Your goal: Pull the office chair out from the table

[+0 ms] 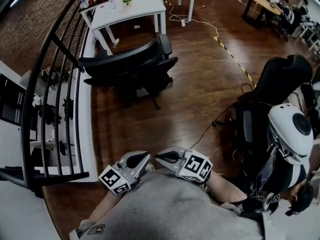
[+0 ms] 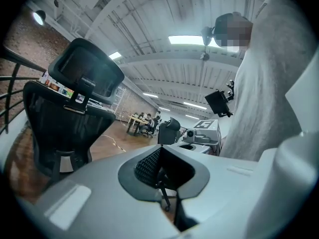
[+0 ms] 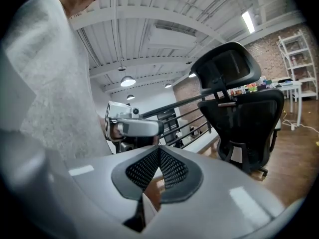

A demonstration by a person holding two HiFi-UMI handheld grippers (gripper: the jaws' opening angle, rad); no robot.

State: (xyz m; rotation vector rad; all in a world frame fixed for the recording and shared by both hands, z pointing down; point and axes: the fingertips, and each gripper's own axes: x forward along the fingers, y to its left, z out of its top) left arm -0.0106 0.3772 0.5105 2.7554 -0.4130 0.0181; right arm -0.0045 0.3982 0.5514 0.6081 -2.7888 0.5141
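Left gripper [image 1: 146, 157] and right gripper [image 1: 158, 157], clenched empty at bottom centre, well apart from chair [image 1: 127, 64], seemingly already clear of table [image 1: 131, 8]; next, only withdrawal.

Black railing [image 1: 60, 177], striped floor tape [image 1: 234, 59]
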